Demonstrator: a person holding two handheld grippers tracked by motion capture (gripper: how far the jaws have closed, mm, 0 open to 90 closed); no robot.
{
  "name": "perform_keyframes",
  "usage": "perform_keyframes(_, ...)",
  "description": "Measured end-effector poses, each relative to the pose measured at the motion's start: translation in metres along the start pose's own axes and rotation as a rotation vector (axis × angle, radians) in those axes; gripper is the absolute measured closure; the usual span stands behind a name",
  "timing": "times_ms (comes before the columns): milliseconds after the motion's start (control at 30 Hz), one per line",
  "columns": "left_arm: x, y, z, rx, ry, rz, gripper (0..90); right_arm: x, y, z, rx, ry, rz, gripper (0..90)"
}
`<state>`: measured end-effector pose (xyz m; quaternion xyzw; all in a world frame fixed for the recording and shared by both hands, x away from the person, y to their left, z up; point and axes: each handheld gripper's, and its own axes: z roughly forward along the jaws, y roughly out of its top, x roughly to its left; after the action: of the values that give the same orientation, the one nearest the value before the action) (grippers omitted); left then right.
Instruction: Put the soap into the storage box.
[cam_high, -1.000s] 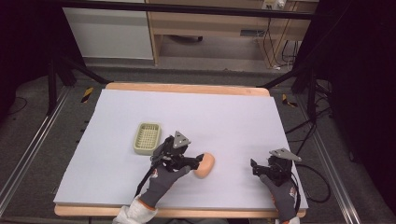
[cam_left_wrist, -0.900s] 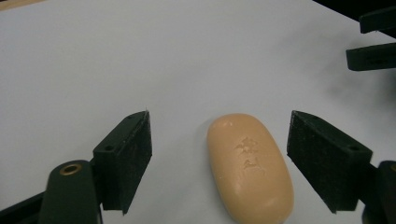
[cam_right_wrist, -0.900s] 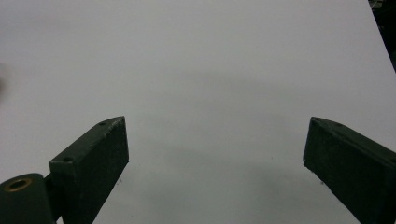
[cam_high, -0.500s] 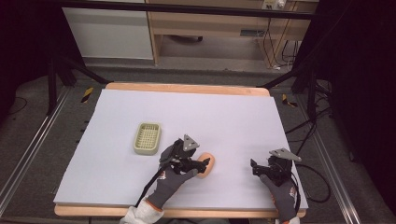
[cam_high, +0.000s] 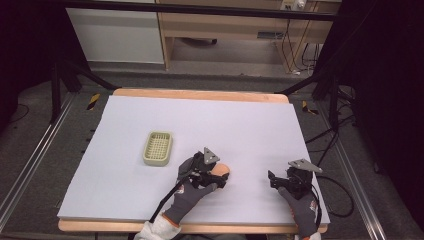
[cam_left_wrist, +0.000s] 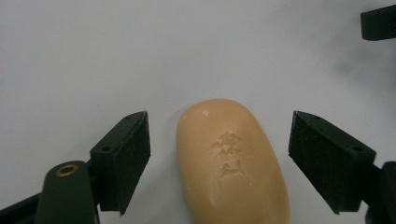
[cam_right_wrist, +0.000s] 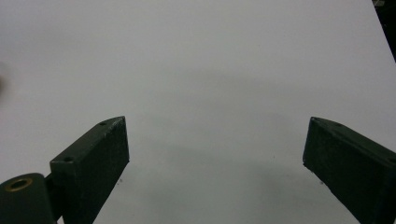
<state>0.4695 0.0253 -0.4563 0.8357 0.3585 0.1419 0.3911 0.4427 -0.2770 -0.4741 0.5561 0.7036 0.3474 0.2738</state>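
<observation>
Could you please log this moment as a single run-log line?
left gripper: open, jaws astride soap bar, not touching | right gripper: open, idle over white mat | soap dish: empty, apart

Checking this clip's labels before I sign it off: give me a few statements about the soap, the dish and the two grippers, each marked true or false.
1. The left gripper is open, a jaw on either side of the orange soap bar. True.
2. The soap bar lies in the soap dish. False: it lies on the white table sheet, to the right of the dish and apart from it.
3. The right gripper holds a second bar. False: its jaws are open with only bare sheet between them.
4. The soap bar has characters pressed into its top. True.
5. The soap dish lies left of both grippers in the high view. True.
</observation>
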Motion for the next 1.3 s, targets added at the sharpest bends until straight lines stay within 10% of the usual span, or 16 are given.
perform_keyframes(1300, -0.008, -0.009, 0.022, 0.098, 0.027, -0.006, 31.3, 0.000, 0.000, 0.001, 0.009, 0.000, 0.005, 7.3)
